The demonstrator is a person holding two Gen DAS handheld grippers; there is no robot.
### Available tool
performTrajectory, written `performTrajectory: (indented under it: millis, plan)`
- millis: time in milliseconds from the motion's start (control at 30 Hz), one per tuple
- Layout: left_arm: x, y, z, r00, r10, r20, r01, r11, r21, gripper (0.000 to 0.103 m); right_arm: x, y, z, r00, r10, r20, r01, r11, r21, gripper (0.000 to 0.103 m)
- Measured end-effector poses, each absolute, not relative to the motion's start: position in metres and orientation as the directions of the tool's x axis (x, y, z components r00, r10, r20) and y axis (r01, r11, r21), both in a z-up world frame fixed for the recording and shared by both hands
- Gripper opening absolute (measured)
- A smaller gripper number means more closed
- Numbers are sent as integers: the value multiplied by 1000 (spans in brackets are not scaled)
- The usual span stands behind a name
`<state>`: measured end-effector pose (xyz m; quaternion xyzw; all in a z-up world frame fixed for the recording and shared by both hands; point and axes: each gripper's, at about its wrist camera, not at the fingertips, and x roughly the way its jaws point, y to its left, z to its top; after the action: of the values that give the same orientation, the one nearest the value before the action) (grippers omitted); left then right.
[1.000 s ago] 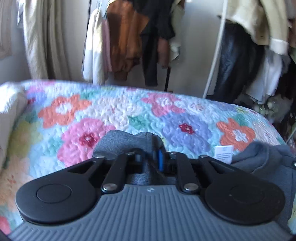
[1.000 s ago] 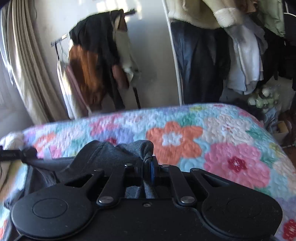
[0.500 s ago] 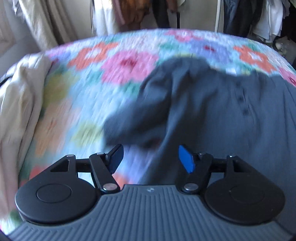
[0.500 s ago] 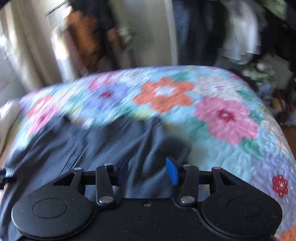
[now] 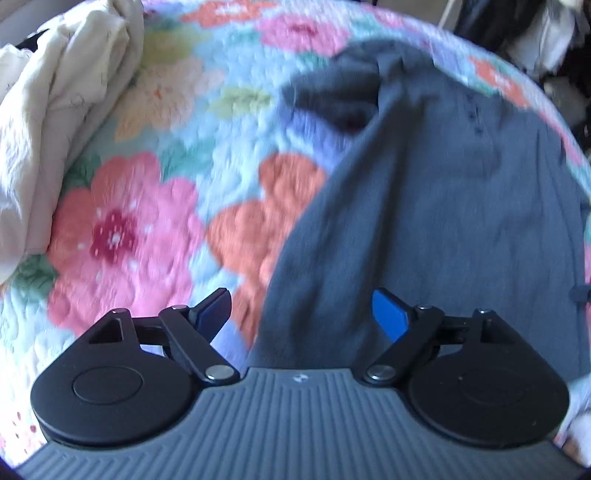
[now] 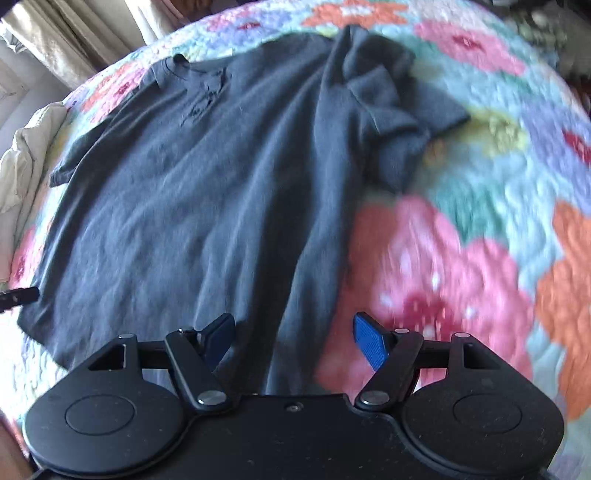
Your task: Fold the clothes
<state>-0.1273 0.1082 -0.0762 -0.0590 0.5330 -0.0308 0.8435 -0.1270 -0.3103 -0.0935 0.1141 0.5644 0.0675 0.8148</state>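
A dark grey polo shirt (image 6: 207, 177) lies spread face up on the floral quilt (image 6: 461, 221), collar far, hem near. In the left wrist view the shirt (image 5: 443, 206) fills the right half, its left sleeve (image 5: 332, 92) rumpled at the far side. My left gripper (image 5: 301, 314) is open and empty above the shirt's left edge near the hem. My right gripper (image 6: 293, 338) is open and empty above the shirt's right edge; the right sleeve (image 6: 391, 99) lies bunched beyond it.
A cream bundle of bedding (image 5: 55, 122) lies along the left side of the bed, also in the right wrist view (image 6: 26, 155). Curtains (image 6: 74, 33) hang behind. The left gripper's tip (image 6: 18, 295) shows at the shirt's far hem corner.
Both grippers were shut on the shirt's shoulders and held it up. They let go, opened wide and drew back toward the hem. The shirt now lies flat on the quilt.
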Motion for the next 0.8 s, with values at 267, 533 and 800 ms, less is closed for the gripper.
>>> performTrajectory:
  millis: [267,533,800]
  plan:
    - [-136,115,-90,469,-117,-875,-39,988,-153,57,-137,-297,-98,248,230,-941,13,970,241,82]
    - [-138,110,-87,469,-204,-859,-10,972,-236,9,-157,-298,-82,216,239,-947,43,966,254,82]
    - [-136,123,-92,482,-250,-840,-71,944,-321,5,-153,-268,-106,135,125,-983,-59,991,118,41]
